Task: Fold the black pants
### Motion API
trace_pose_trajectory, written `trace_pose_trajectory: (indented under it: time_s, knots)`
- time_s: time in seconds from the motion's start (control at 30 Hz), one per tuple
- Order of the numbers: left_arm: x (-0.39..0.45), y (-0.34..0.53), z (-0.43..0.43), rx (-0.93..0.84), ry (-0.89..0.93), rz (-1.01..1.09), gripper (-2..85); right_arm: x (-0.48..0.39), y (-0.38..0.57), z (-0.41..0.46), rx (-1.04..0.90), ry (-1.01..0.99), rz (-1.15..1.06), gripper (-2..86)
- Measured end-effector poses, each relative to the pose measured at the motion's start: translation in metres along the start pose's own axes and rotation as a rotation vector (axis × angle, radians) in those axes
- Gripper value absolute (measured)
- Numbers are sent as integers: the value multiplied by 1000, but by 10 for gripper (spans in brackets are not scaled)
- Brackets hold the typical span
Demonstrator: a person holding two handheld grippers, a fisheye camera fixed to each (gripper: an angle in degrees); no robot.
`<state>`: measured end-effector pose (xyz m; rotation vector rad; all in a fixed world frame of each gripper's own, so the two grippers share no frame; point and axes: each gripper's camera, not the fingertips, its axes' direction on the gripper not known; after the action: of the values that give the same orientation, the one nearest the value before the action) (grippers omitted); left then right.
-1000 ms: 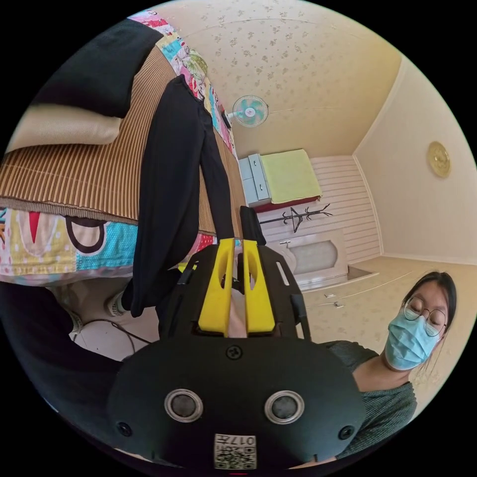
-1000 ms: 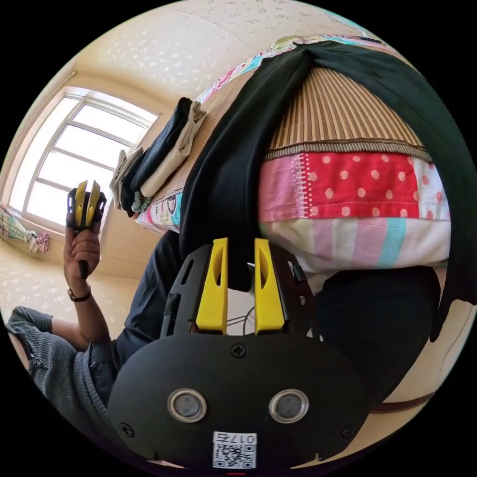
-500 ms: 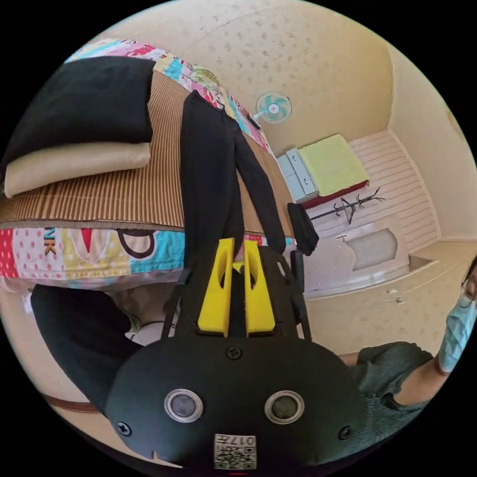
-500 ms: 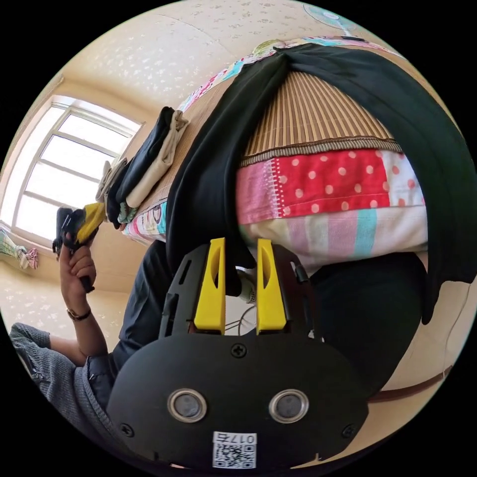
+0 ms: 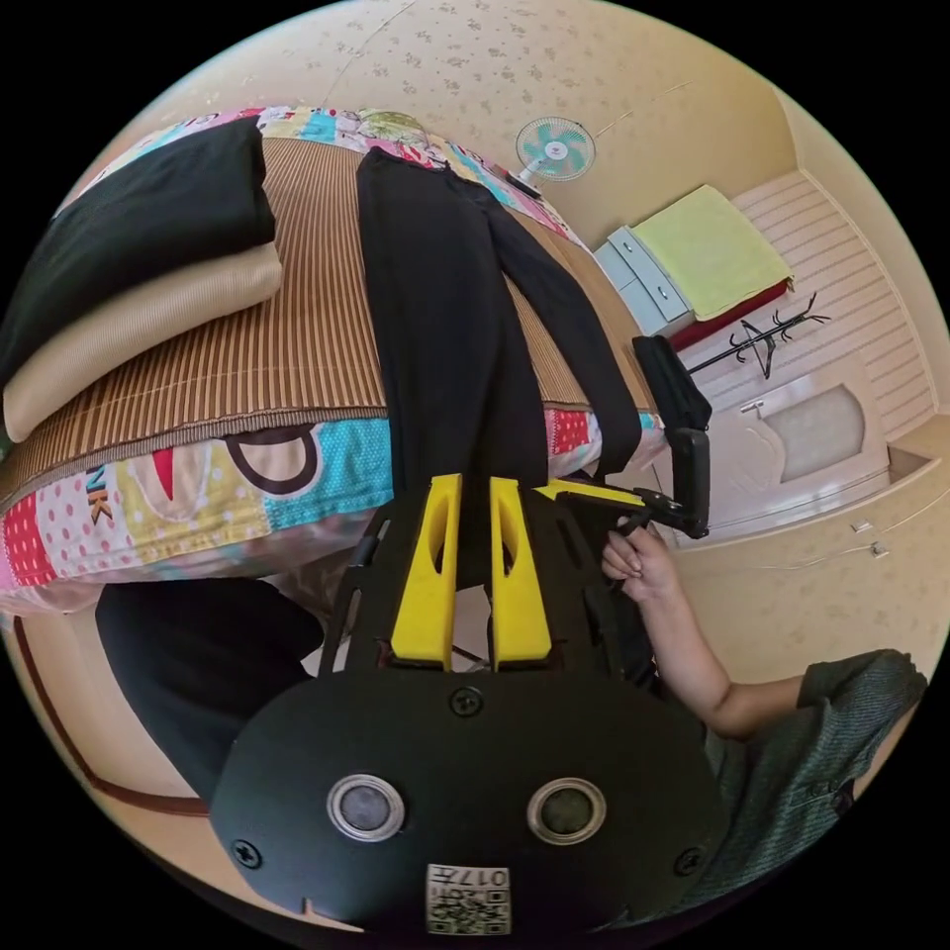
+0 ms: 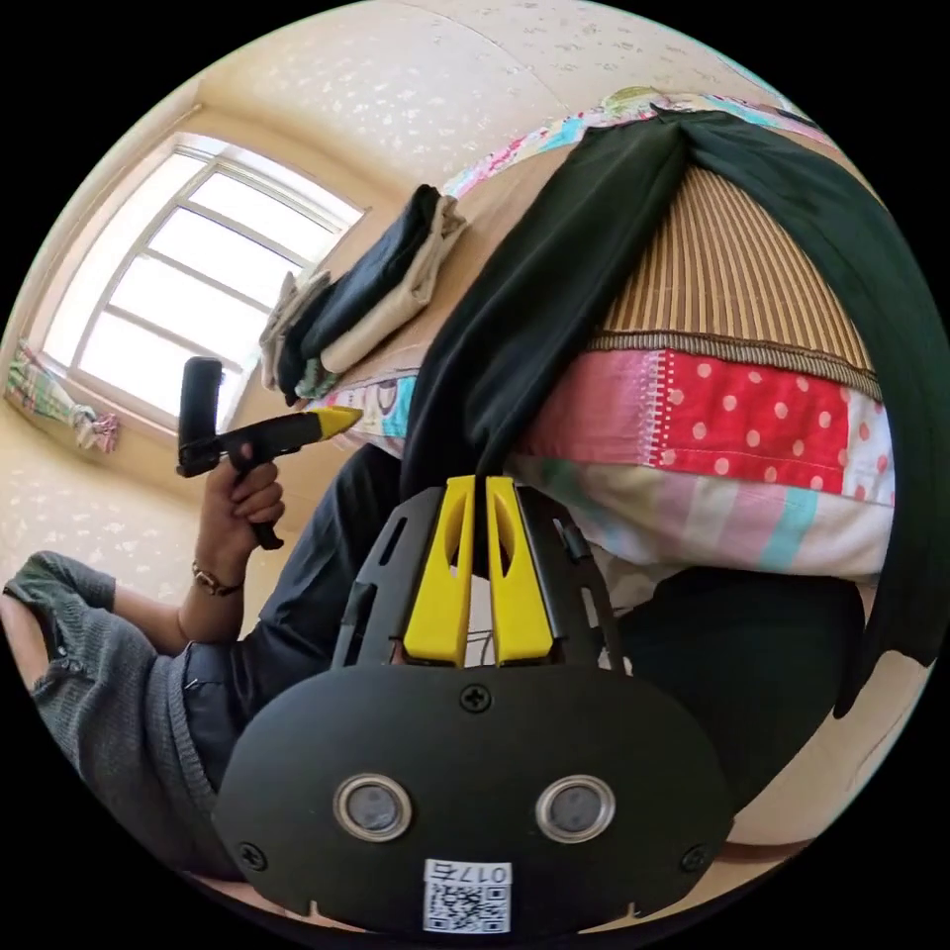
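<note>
The black pants (image 5: 435, 297) lie lengthwise on the bed's striped mat (image 5: 297, 336), both legs hanging over the near edge. In the right gripper view the nearer leg (image 6: 554, 287) runs down into my right gripper (image 6: 480, 490), which is shut on its end; the other leg (image 6: 891, 416) hangs far right. My left gripper (image 5: 473, 490) points at the wide leg with its jaws close together, dark cloth showing behind the slit. Seen from the right gripper view, the left gripper (image 6: 341, 421) is beside that leg and apart from it. The right gripper (image 5: 554, 487) touches the leg's lower corner.
A stack of folded clothes (image 5: 139, 257) sits on the mat beside the pants. The patchwork quilt (image 5: 198, 495) covers the bed's edge. The person's dark knee (image 5: 198, 673) is under the bed edge. A fan (image 5: 554, 148), drawers (image 5: 643, 282) and a window (image 6: 178, 287) are farther off.
The right gripper's jaws have closed on the leg end. The left gripper has come down from a raised position toward the bed edge, beside the right one.
</note>
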<state>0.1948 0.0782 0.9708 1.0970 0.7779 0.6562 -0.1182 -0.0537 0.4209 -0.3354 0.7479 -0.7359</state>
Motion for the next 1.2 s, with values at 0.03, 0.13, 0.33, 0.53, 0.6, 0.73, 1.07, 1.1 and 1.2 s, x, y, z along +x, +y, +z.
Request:
trace_pose_trajectory:
  time_s: [0.03,0.13,0.33,0.53,0.6,0.73,1.07,1.1,1.2]
  knots:
    - [4,2,3,5,8,7,54,2,2,-5,-5,14,20,33]
    - [7,5,17,-16,5,4,55,14,7,-13,-109,226,114,34]
    - [8,8,38,-49,33,-13,54,15,26,-110,124,166,159,59]
    - [6,12,33,-39,25,-17,54,106,105,-246,490,428,504,105]
    - [2,14,32,-40,34,-26,54,146,140,-279,587,472,625,122]
    - [-1,19,33,-41,23,-34,54,201,172,-292,638,299,660,148]
    - [11,12,15,-42,24,16,56,166,221,-250,729,-56,423,35]
    - [11,12,11,-37,22,18,57,144,236,-259,816,-95,386,31]
    - [5,14,-6,-11,37,7,64,75,238,-278,896,-157,243,26]
